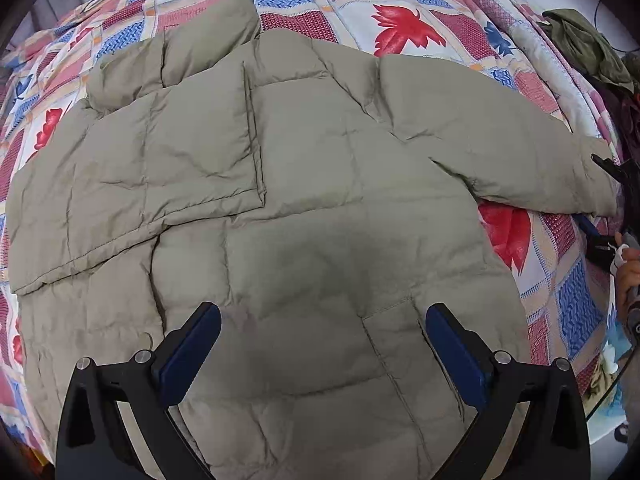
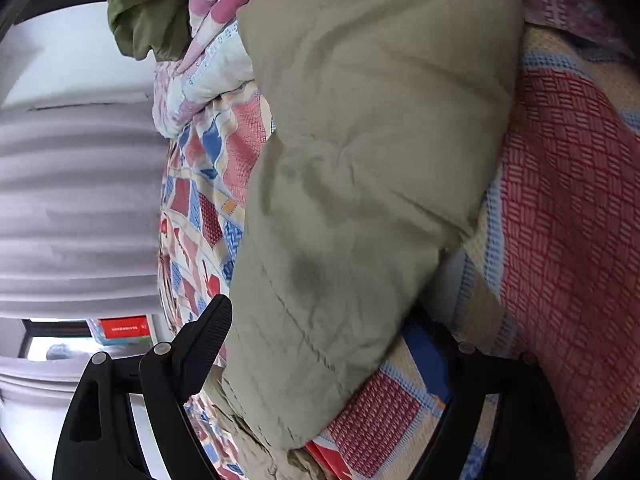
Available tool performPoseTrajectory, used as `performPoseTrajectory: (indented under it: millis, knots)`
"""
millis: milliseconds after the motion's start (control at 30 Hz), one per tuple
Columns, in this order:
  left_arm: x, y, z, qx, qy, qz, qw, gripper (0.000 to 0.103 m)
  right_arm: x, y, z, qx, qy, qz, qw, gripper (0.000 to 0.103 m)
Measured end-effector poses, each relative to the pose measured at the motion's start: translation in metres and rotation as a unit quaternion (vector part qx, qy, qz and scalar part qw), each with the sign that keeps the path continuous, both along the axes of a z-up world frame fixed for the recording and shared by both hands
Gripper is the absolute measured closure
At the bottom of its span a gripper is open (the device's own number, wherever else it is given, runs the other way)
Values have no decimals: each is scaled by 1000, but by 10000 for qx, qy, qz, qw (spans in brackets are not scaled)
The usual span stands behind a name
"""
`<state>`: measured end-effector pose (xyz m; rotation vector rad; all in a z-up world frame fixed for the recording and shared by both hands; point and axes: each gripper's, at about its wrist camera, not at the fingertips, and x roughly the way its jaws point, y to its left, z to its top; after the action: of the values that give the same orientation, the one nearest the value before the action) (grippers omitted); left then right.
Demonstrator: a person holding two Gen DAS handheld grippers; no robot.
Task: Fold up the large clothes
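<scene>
A beige puffer jacket (image 1: 304, 184) is lying spread flat on a bed, resting on a patchwork quilt (image 1: 360, 4) printed with red and blue leaves. One sleeve (image 1: 160, 168) is lying folded across the jacket's body, its cuff edge sitting near the jacket's middle; the other sleeve (image 1: 500, 132) is stretching outward from the jacket toward the quilt's edge. The left claw (image 1: 322, 340) is hovering above the jacket's lower panel, its blue-padded fingers (image 1: 192, 352) standing wide apart and gripping nothing. The right claw (image 2: 332, 328) is sitting at the outstretched sleeve's end (image 2: 360, 160), with the padded fabric filling the space between its fingers; one finger (image 2: 204, 344) is lying against the sleeve's side, while the opposite finger is lying partly under the fabric and against the quilt (image 2: 560, 200). The fingers are standing wide around the sleeve, and whether they are pressing it cannot be told. In the left wrist view, the right claw (image 1: 616, 172) is showing at the sleeve's cuff, with a hand (image 1: 628, 268) just below it. A green garment (image 1: 580, 44) is lying bunched beyond the quilt's far corner.
</scene>
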<state>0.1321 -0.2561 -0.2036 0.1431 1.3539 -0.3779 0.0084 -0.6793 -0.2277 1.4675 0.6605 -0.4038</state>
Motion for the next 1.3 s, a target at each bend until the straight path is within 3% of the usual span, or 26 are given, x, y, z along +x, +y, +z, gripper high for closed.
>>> performPoseTrajectory:
  millis: [133,167,200,300,500,667,833,933,1033,1133,1233,1300]
  knots:
    - [4,7,2,50,-123,-5,9999,0,18,-7,-9,288,-151,-47,9995,18]
    - [6,10,3,55,-143,17,9999,0,23,-6,-11,362,-142,-42,9992,30]
    - [8,13,3,68,-167,57,9998,0,27,-5,-14,459,-119,-23,9989,52]
    - [11,27,3,68,-173,199,9996,0,38,1,-19,752,-295,-34,9967,93]
    - [16,63,4,222,-344,396,9984,0,73,27,24,245,-709,508,9959,94]
    - [25,105,6,297,-501,569,9967,0,116,81,72,-251,-1074,1270,9857,94]
    - [38,159,12,254,-628,885,9938,0,171,181,113,-916,-1236,2430,9578,94]
    - [45,194,18,210,-763,1105,9907,0,200,258,127,-1384,-1283,3225,9276,94]
    - [52,231,26,199,-905,1358,9864,0,227,345,119,-1874,-982,4025,8906,94]
    - [59,268,26,279,-981,1592,9820,0,236,414,88,-2059,-551,4538,8653,94]
    - [64,296,19,462,-1057,1691,9788,0,233,451,50,-2107,-83,4767,8534,94]
    - [66,309,14,532,-1071,1685,9784,0,229,460,24,-2043,234,4766,8547,94]
